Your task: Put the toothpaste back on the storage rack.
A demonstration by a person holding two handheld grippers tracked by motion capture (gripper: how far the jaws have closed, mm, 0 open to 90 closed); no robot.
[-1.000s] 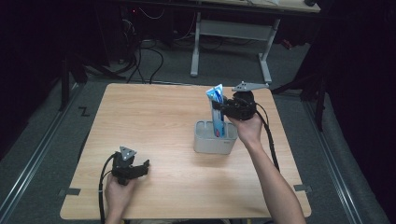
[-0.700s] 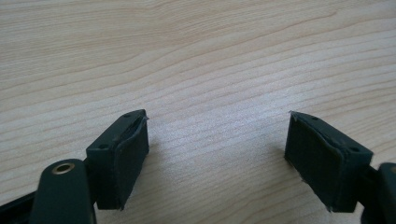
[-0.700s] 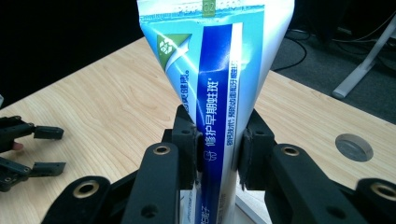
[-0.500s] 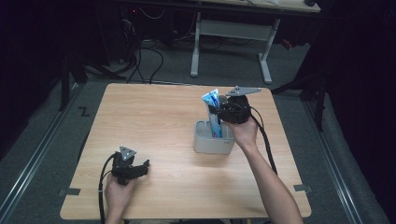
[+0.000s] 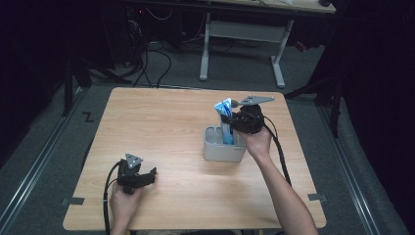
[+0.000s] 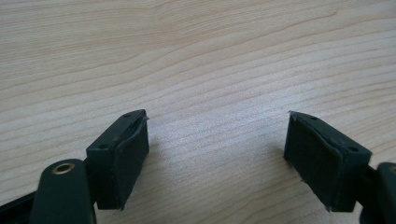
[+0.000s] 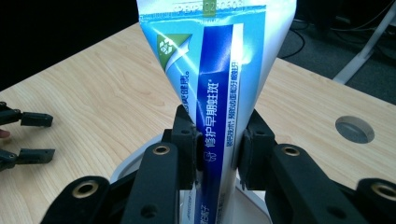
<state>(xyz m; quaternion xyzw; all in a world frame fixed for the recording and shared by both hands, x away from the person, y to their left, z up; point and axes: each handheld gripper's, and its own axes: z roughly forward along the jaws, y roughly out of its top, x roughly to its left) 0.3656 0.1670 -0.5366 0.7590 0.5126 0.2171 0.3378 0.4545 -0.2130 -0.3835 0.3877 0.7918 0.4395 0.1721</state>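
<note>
high view: right gripper (image 5: 229, 119) clamped on blue toothpaste tube (image 5: 224, 112), tube upright with lower end inside grey holder (image 5: 218, 151) near the desk's (image 5: 161, 117) right middle, seemingly for a straight drop in or lift out. left gripper (image 5: 147, 177) parked well left of the holder, out of the way.

left gripper view: spread wide over bare wood, empty.

right gripper view: pads (image 7: 187, 140) pinching tube (image 7: 219, 93) mid-body, crimped end up, white holder rim (image 7: 128, 170) below.

High view: fixed above near edge, facing forward and down over whole bench (image 5: 161, 122). Claw views ride close, low; right one also catches left claw (image 7: 28, 135) far-left.
</note>
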